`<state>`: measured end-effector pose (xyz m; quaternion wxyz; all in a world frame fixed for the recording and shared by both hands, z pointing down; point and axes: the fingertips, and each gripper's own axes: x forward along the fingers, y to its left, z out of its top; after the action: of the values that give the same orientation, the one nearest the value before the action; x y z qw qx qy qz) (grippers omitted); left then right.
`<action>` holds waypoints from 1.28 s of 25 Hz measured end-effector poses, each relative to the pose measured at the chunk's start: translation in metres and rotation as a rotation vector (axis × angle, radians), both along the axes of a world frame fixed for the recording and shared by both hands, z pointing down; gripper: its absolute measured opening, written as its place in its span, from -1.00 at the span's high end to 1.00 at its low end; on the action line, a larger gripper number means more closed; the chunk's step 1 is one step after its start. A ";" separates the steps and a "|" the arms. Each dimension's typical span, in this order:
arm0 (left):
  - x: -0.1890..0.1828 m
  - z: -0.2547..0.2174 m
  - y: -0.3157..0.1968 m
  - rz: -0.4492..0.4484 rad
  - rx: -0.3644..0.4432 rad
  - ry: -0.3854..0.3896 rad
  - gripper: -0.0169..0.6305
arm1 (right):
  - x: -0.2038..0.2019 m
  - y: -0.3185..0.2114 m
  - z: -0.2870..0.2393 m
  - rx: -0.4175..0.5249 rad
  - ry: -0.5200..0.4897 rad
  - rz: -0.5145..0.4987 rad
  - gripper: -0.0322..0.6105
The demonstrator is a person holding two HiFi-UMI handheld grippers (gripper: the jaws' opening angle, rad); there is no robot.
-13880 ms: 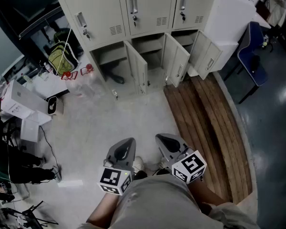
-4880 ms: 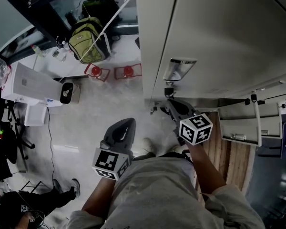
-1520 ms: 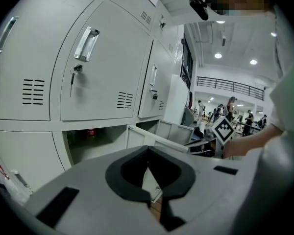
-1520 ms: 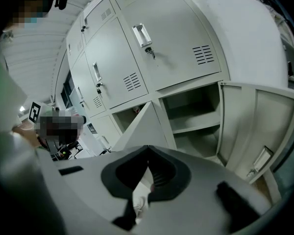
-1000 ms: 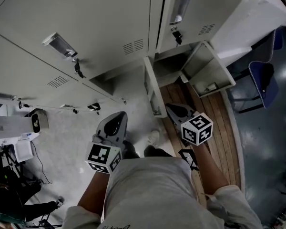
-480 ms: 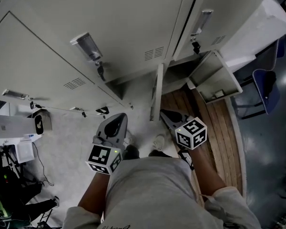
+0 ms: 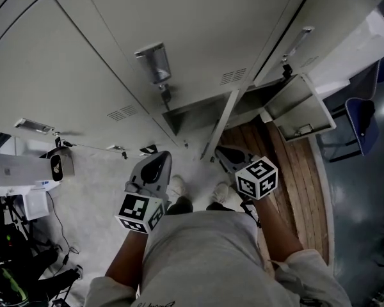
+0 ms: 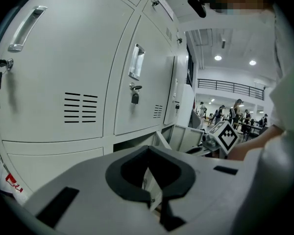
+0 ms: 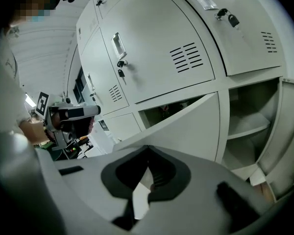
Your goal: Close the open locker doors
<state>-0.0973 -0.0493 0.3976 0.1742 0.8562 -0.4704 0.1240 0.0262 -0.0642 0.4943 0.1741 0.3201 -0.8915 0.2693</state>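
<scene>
The grey locker bank [image 7: 179, 37] fills the head view from above. Its upper doors are shut. The middle lower door [image 7: 221, 124] stands partly open, angled towards its frame; it also shows in the right gripper view [image 9: 186, 126]. The right lower door [image 7: 299, 109] hangs wide open beside its compartment [image 9: 250, 116]. My right gripper [image 7: 223, 152] is shut and empty, its tips [image 9: 147, 149] close to the middle door's outer face. My left gripper [image 7: 161, 157] is shut and empty too, held back over the floor [image 8: 147, 149].
Wooden boards [image 7: 294, 171] cover the floor right of my feet [image 7: 176, 185]. A blue chair [image 7: 365, 117] stands at the far right. White boxes [image 7: 16, 168] and cables lie at the left. A white cabinet [image 7: 371, 37] adjoins the lockers.
The middle lower door has swung from edge-on to slanting towards its opening, with my right gripper following it. The left gripper has hardly moved.
</scene>
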 end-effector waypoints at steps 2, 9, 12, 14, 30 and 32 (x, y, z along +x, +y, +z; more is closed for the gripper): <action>-0.009 0.001 -0.001 -0.001 -0.001 -0.001 0.90 | -0.007 -0.002 0.002 -0.001 0.002 0.005 0.81; -0.035 0.006 -0.001 -0.005 -0.017 0.002 0.90 | -0.030 -0.014 0.006 -0.006 0.002 0.020 0.81; -0.048 0.007 -0.001 -0.012 -0.019 -0.005 0.90 | -0.038 -0.020 0.006 -0.009 -0.001 0.024 0.81; -0.057 0.007 0.000 -0.021 -0.019 -0.008 0.90 | -0.043 -0.025 0.006 -0.008 -0.004 0.026 0.81; -0.112 0.013 -0.004 -0.099 -0.022 -0.002 0.90 | -0.088 -0.058 0.011 -0.014 0.012 -0.001 0.81; -0.117 0.014 -0.004 -0.111 -0.025 0.000 0.90 | -0.091 -0.061 0.012 -0.015 0.014 -0.007 0.81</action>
<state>-0.2141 -0.0538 0.4116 0.1916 0.8264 -0.5157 0.1200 -0.0648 -0.1249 0.5068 0.1838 0.3176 -0.8892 0.2732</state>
